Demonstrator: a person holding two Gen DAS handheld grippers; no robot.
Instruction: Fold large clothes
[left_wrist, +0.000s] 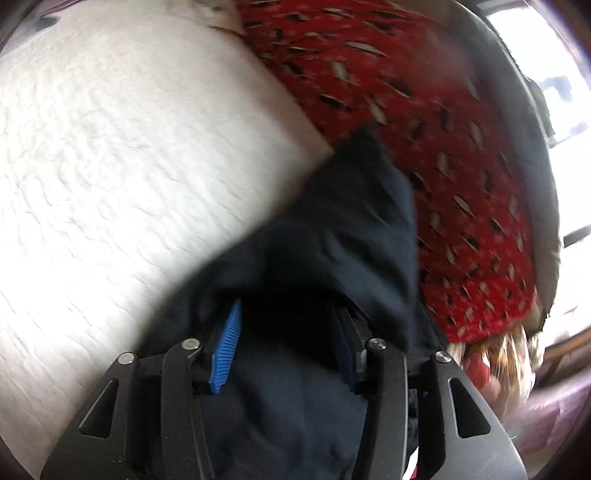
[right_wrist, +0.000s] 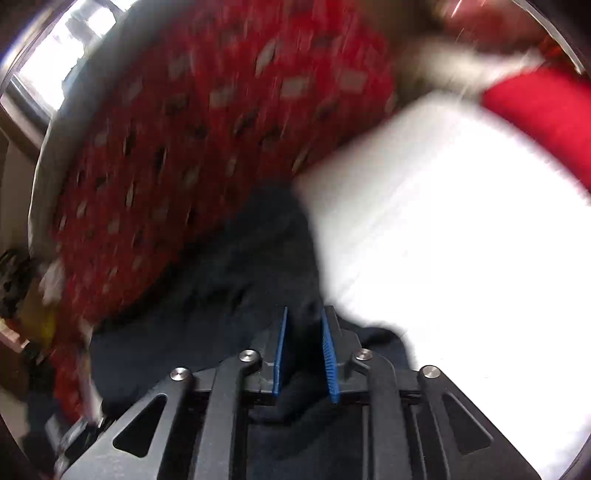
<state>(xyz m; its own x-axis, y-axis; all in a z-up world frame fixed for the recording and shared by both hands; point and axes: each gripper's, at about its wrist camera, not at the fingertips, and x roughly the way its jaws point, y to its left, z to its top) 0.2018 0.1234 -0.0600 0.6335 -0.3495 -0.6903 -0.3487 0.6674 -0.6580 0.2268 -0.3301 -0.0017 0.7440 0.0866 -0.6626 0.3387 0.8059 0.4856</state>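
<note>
A dark navy garment (left_wrist: 332, 229) lies bunched where the white bedspread (left_wrist: 110, 155) meets the red patterned blanket (left_wrist: 424, 122). In the left wrist view my left gripper (left_wrist: 288, 317) is shut on a thick fold of it; the cloth fills the gap between the blue pads (left_wrist: 225, 350) and hides the far pad's face. In the blurred right wrist view the same garment (right_wrist: 229, 266) runs up between my right gripper's (right_wrist: 303, 317) two blue pads (right_wrist: 328, 354), which stand narrow and pinch a ridge of the cloth. More of the garment hangs below both grippers.
The white bedspread (right_wrist: 461, 240) spreads to the right in the right wrist view, and the red blanket (right_wrist: 177, 147) to the left. A plain red object (right_wrist: 546, 114) lies at the upper right. Pale fringe (left_wrist: 509, 362) hangs off the blanket's end. A bright window (left_wrist: 554, 74) lies beyond.
</note>
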